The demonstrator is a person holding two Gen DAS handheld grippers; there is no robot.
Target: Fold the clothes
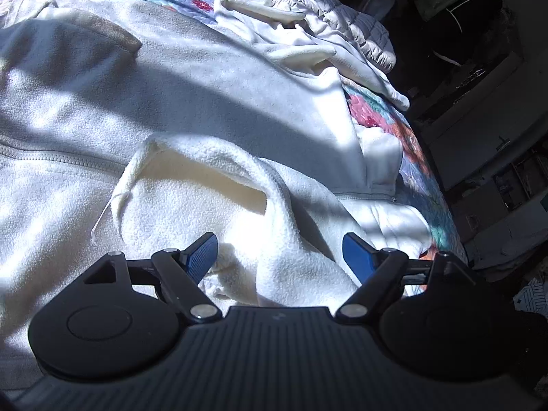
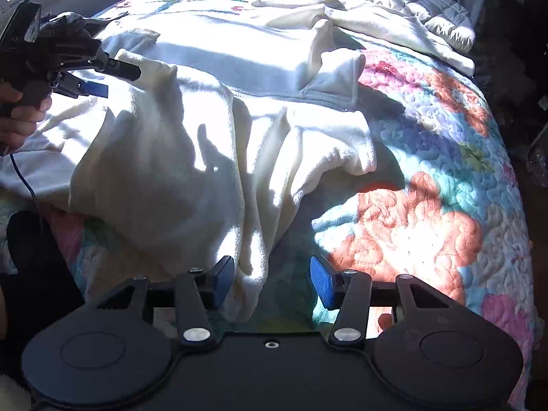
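Note:
A cream fleece jacket (image 1: 191, 109) with a zip lies spread over the bed, one sleeve folded across its body. My left gripper (image 1: 280, 257) is open, its blue pads hovering just above the sleeve cuff (image 1: 205, 188). In the right wrist view the same fleece jacket (image 2: 191, 130) drapes toward the near bed edge. My right gripper (image 2: 272, 282) is open, with a hanging fold of fleece (image 2: 253, 274) between its fingers, untouched by the pads. The left gripper (image 2: 113, 78) shows at the upper left, held by a hand (image 2: 20, 120), open over the fabric.
A floral quilt (image 2: 428, 205) covers the bed. A heap of white clothes and a quilted white jacket (image 1: 359, 30) lies at the far corner. Dark furniture (image 1: 486, 137) stands beyond the bed's right edge. A thin cable (image 2: 24, 178) hangs under the hand.

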